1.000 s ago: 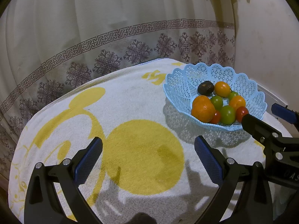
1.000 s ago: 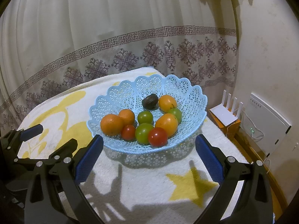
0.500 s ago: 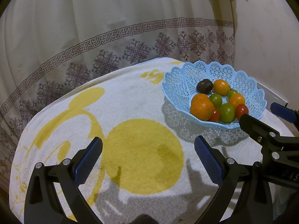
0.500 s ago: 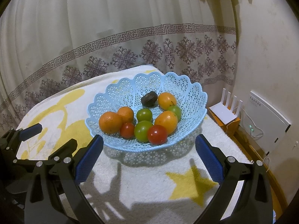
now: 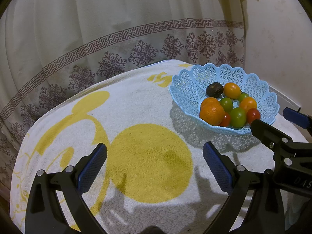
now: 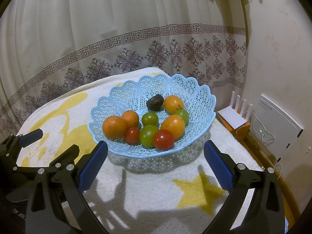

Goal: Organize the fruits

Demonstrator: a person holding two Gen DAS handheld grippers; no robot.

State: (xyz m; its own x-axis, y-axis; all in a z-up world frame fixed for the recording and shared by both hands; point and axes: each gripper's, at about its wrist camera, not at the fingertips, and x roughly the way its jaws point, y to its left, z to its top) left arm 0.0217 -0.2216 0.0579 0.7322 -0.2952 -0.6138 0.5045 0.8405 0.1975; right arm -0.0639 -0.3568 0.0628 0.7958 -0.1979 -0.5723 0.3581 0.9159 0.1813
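Right wrist view: the right hand-held gripper (image 6: 155, 162) stands wide apart with nothing between its blue ribbed pads (image 6: 93, 163), hovering above a white terry towel with yellow cartoon prints (image 6: 156, 185) that covers the table. Directly ahead, just beyond the fingertips, sits a light blue plastic lattice basket with a scalloped rim (image 6: 124, 95). All fruit observed lies inside it: a large orange (image 6: 114, 127) at the left front, a smaller orange (image 6: 130, 118) touching it behind, a small red tomato (image 6: 132, 135), a green tomato (image 6: 148, 135) at centre front, a larger red tomato (image 6: 163, 139) nearest the camera, an orange-yellow fruit (image 6: 173, 126) to its right, two further green tomatoes (image 6: 149, 119) (image 6: 182, 115), another orange-yellow fruit (image 6: 173, 104) at the back, and a dark brown wrinkled fruit (image 6: 155, 101) beside it. A white router with upright antennas (image 6: 234, 115) rests on an orange box at the right, near a white wall-mounted unit (image 6: 276, 124). A cream curtain with a dark key-pattern border (image 6: 136, 39) hangs behind.

Left wrist view: the left hand-held gripper (image 5: 155, 162) is likewise spread wide and empty, positioned over a large yellow disc printed on the towel. The basket lies well to its right, with the right gripper's black frame overlapping the basket's near rim.
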